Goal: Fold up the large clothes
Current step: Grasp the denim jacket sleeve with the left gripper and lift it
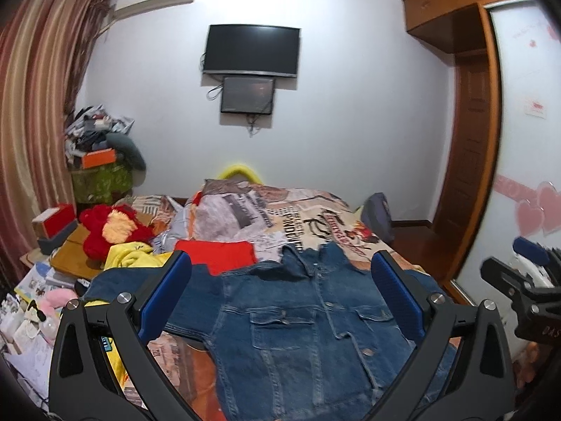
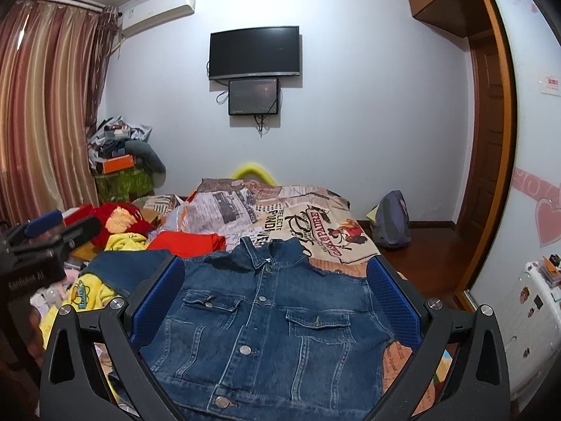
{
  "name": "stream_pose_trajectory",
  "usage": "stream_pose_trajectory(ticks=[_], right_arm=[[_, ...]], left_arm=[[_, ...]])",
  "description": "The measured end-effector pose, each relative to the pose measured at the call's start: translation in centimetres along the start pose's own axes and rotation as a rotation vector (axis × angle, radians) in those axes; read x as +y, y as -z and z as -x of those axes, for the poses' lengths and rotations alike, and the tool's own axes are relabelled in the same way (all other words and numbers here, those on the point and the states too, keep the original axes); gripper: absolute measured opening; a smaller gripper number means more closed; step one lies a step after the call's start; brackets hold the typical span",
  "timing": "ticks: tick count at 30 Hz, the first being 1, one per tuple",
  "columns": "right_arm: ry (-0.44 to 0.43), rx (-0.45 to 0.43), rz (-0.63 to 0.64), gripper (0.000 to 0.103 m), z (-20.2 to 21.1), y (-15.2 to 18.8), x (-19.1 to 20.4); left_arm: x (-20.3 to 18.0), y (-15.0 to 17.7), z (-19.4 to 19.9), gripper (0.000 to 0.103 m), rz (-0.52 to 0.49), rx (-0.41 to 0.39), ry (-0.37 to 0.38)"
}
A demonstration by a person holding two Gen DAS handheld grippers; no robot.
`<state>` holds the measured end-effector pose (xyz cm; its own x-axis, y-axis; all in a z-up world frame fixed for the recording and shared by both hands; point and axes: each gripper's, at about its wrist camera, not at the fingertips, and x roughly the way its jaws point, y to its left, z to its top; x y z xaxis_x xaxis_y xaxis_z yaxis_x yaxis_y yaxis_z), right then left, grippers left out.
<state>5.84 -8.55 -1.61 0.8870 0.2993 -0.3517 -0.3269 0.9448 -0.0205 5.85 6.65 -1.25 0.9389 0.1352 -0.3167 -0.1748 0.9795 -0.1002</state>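
The left claw stood wide open, blue-padded fingers holding nothing, above the dark blue denim button-front jacket. The right claw gaped equally wide and empty over that jacket. The jacket lay front-up, collar away, on the newsprint-patterned bed cover. A folded red cloth lay just beyond the jacket's collar, leftward.

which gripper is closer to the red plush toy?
Left. The left gripper hangs over the denim jacket on the side of the red plush toy; the right gripper is further from it.
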Motion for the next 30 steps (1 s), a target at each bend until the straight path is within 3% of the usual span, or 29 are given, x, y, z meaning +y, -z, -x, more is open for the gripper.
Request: stream_pose_trajectory(ticks=[10, 18, 25, 30], right_arm=[[-0.02, 0.133, -0.007, 0.103, -7.5, 0.3, -0.1], [-0.005, 0.283, -0.036, 0.103, -13.7, 1.0, -0.4], [0.037, 0.349, 0.031, 0.103, -17.4, 2.1, 1.0], [-0.007, 0.456, 0.022, 0.103, -20.4, 3.1, 1.8]], left_arm=[[10.2, 0.5, -6.5, 0.103, 0.18, 0.082, -0.129], [20.8, 4.2, -12.4, 0.103, 0.292, 0.253, -0.28], [30.0, 9.4, -16.5, 0.103, 0.467, 0.432, -0.248], [35.5, 12.4, -18.7, 0.098, 0.603, 0.478, -0.202]])
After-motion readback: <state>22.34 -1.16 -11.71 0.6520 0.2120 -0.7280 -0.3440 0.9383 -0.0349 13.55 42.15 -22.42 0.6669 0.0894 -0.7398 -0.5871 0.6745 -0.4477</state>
